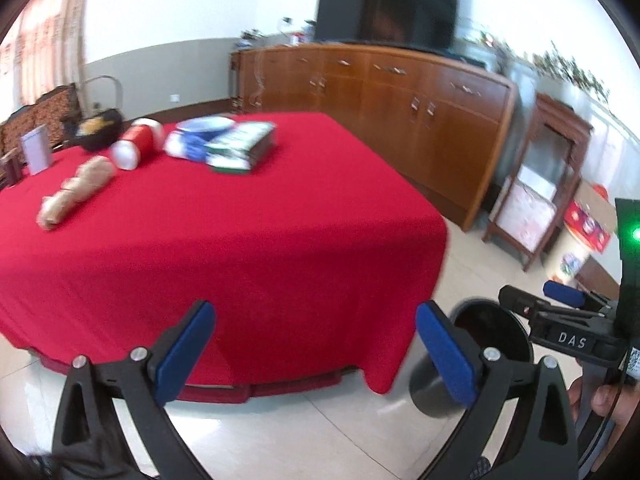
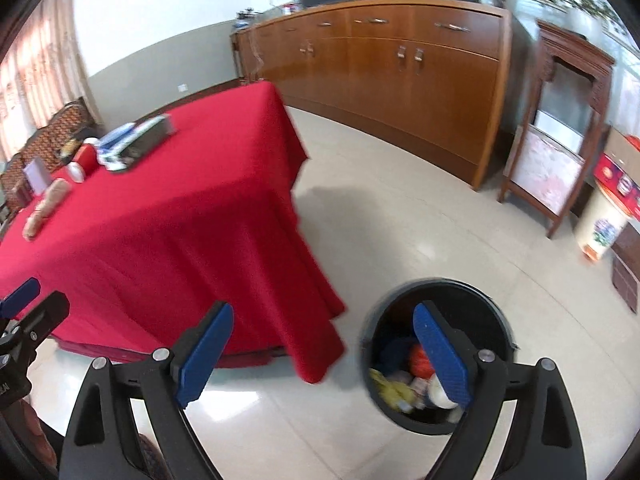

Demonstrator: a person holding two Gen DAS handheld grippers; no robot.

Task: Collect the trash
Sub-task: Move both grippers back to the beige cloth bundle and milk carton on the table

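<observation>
Nearest the lens, the right gripper hangs above the tiled floor with its jaws spread wide and nothing between them; its right blue pad overlaps the mouth of a black trash bin standing on the floor just beside the hanging corner of the red cloth. Inside the bin lies a heap of trash: yellow, orange and white scraps. The left gripper is likewise wide open and empty, held off the near edge of the counter, which is covered by the red cloth; the bin shows just right of its right pad, with the right gripper over it. Farther back on the counter lie a tan crumpled wrapper, a red cup on its side, a blue-and-white packet and a stack of books, close together in a row. Behind them sits a dark bowl. A wooden sideboard lines the far wall, with a television on top.
</observation>
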